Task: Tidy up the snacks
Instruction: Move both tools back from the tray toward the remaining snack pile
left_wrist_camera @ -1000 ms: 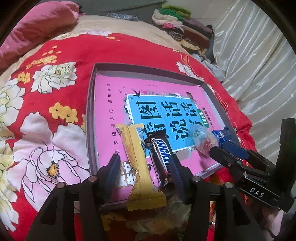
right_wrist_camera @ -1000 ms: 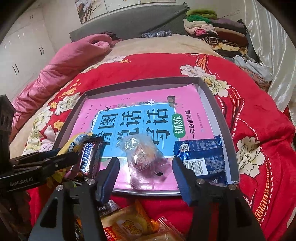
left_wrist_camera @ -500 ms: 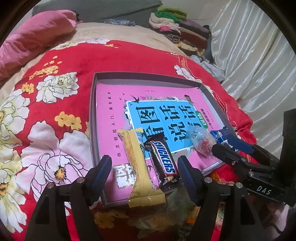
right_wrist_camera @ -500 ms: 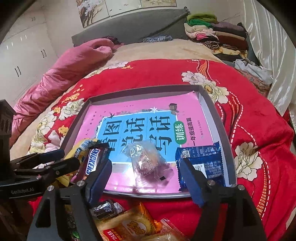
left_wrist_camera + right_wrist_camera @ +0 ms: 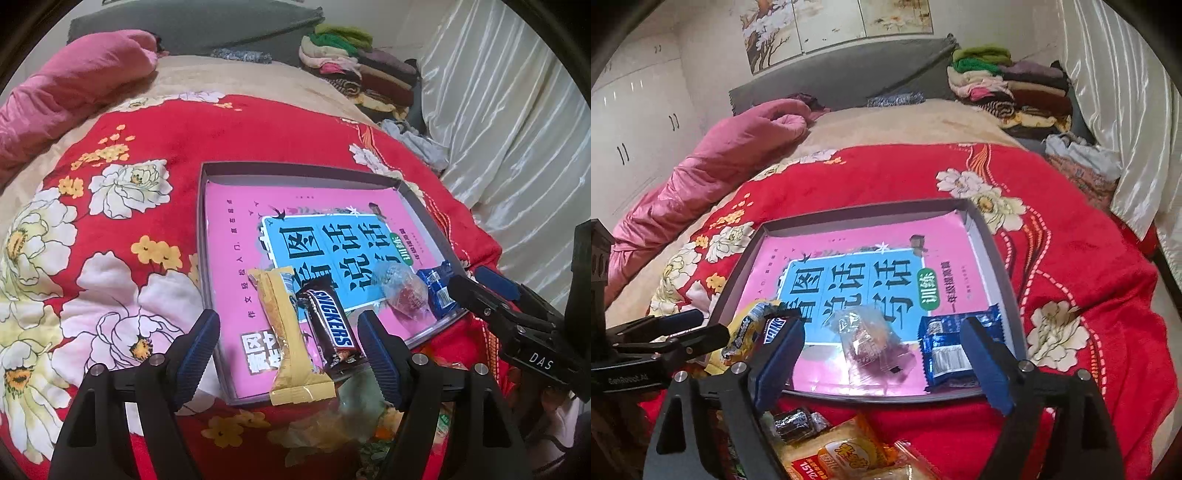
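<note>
Red floral bedding (image 5: 155, 155) fills my view, with folded clothes stacked far back against a pale curtain. On it sits the shallow grey tray (image 5: 1001, 258), lined with a pink-and-blue booklet printed in large Chinese characters.

Four snacks lie along the tray's near edge: a long yellow-wrapped bar (image 5: 286, 332) far left, a brown Snickers bar (image 5: 330, 326) touching its right side, a clear crinkly packet with reddish sweets (image 5: 871, 341) in the middle, and a blue foil cookie packet (image 5: 947, 349) at the right, barcode up. I'd judge the job partly done. More snacks wait off the tray on the near side: a small dark foil piece (image 5: 796, 421) and an orange packet (image 5: 849, 454) with digits I can't read fully.

My left gripper (image 5: 290, 341) is opening wide around the yellow and Snickers bars, pads clear of both. My right gripper (image 5: 882, 356) is also opening, straddling the clear packet without touching it. Its body reads "DAS"; the left's reads "GenRobot.AI".
</note>
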The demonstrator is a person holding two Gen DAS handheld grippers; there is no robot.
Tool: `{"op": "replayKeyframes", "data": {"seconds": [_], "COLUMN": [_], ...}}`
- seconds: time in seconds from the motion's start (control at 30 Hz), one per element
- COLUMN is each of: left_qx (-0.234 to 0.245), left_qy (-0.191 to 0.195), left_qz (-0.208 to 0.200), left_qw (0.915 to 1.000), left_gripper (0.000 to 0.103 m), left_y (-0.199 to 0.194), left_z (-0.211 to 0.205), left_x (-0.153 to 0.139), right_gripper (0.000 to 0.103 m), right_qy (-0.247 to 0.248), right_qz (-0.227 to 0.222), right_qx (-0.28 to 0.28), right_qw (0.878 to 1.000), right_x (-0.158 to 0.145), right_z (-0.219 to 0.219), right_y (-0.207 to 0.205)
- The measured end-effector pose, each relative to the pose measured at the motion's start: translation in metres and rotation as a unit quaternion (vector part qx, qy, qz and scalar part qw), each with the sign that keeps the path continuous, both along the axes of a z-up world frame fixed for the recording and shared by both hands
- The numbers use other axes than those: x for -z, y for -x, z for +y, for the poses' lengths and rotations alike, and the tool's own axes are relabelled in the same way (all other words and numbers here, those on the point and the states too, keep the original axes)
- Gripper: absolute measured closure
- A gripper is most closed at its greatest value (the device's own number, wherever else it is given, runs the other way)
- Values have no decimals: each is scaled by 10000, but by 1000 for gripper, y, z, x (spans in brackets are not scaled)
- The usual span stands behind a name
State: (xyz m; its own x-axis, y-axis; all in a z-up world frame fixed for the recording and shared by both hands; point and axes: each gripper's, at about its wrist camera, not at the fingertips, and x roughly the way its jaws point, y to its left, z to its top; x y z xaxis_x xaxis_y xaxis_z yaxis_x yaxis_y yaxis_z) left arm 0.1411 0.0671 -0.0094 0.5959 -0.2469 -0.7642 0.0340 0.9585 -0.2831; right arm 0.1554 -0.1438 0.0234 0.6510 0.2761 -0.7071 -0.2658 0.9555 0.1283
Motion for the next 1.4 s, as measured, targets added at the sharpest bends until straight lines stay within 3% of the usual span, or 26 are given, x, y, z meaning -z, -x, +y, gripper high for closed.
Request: {"op": "replayKeyframes", "data": {"seconds": [0.37,0.8,1.4], "left_qx": [-47,-72,88], "left_qy": [178,205,364], "left_qz": [-124,-220,-209], "left_qw": [9998,9995,9991], "left_gripper": [22,22,22], "left_y": [11,21,42], "left_z": [6,9,2], "left_x": [-11,-19,-21], "right_gripper": [6,6,6], "right_qy": [-176,-119,19], "right_qz": [-256,-448,-306], "right_qx": [-104,-219,-273], "right_qw": [9995,9987,9992], "right_x": [-20,-37,-36], "right_z": [-4,-2,-9], "right_y": [12,24,38]}}
